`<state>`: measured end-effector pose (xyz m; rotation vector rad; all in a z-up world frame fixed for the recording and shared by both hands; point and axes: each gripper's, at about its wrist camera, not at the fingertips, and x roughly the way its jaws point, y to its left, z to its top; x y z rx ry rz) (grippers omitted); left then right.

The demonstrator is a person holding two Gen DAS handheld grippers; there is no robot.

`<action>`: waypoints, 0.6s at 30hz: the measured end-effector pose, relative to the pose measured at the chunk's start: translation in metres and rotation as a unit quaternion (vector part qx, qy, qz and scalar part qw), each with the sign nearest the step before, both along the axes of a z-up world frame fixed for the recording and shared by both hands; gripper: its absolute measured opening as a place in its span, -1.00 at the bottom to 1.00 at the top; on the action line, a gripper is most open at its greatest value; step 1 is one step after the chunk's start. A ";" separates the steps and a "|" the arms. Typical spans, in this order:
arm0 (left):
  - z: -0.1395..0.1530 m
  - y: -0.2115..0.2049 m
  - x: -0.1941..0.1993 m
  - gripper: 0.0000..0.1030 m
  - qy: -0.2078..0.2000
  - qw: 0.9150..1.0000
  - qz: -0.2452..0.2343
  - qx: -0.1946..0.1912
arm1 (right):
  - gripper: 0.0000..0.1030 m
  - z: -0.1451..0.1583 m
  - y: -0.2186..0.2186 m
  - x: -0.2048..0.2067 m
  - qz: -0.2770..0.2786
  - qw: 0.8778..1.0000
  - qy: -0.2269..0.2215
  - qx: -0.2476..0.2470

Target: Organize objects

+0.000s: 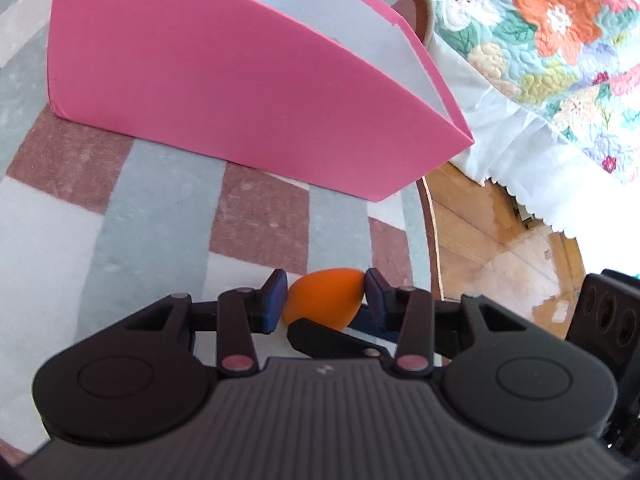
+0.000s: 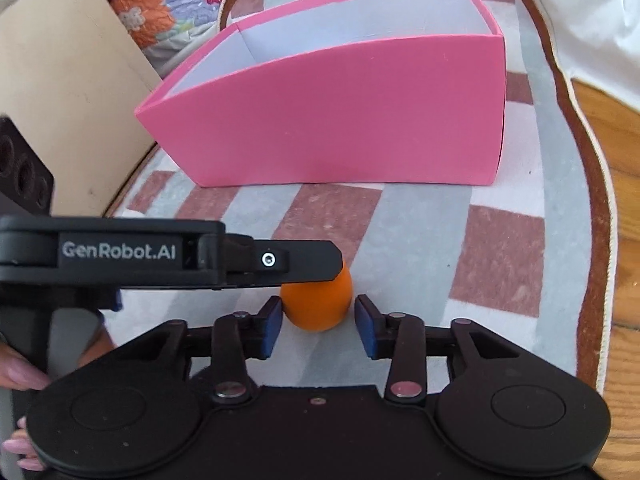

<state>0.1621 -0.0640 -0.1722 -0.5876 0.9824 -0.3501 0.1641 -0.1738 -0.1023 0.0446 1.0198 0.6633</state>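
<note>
An orange egg-shaped ball (image 1: 325,300) rests on the striped rug (image 1: 120,220) in front of a pink open-top box (image 1: 240,92). My left gripper (image 1: 326,293) is shut on the ball, a blue pad pressed against each side. In the right wrist view the left gripper (image 2: 316,266) reaches in from the left and its finger covers the top of the ball (image 2: 316,308). My right gripper (image 2: 318,318) stands open around the ball; its left pad is at the ball's surface and its right pad is clear of it. The pink box (image 2: 340,120) shows only white inner walls.
The rug (image 2: 500,260) ends in a brown border with wooden floor (image 2: 616,200) to the right. A floral quilt (image 1: 560,40) hangs over the bed behind the box. A beige board (image 2: 68,100) leans at the left. A person's fingers (image 2: 20,376) grip the left handle.
</note>
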 end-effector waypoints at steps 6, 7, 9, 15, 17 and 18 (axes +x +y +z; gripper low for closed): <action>0.000 -0.005 -0.004 -0.06 0.008 1.000 0.003 0.002 | -0.18 -0.001 0.002 -0.003 -0.004 1.000 -0.014 -0.014; 0.000 -0.006 -0.004 -0.06 0.011 1.000 -0.001 0.000 | -0.18 0.000 0.003 -0.003 -0.010 1.000 -0.009 -0.019; 0.002 -0.008 -0.005 -0.12 0.016 1.000 -0.005 0.000 | -0.18 0.005 0.004 -0.003 -0.017 1.000 -0.002 -0.025; 0.036 -0.014 -0.015 -0.21 0.007 0.998 -0.025 0.060 | -0.18 0.026 0.009 -0.013 -0.003 1.000 -0.004 -0.027; 0.051 -0.014 -0.021 -0.22 0.003 0.997 -0.025 0.068 | -0.18 0.040 0.013 -0.022 0.005 0.999 -0.021 -0.039; 0.057 -0.013 -0.025 -0.22 0.004 0.998 -0.022 0.066 | -0.18 0.047 0.015 -0.026 0.011 0.999 -0.029 -0.045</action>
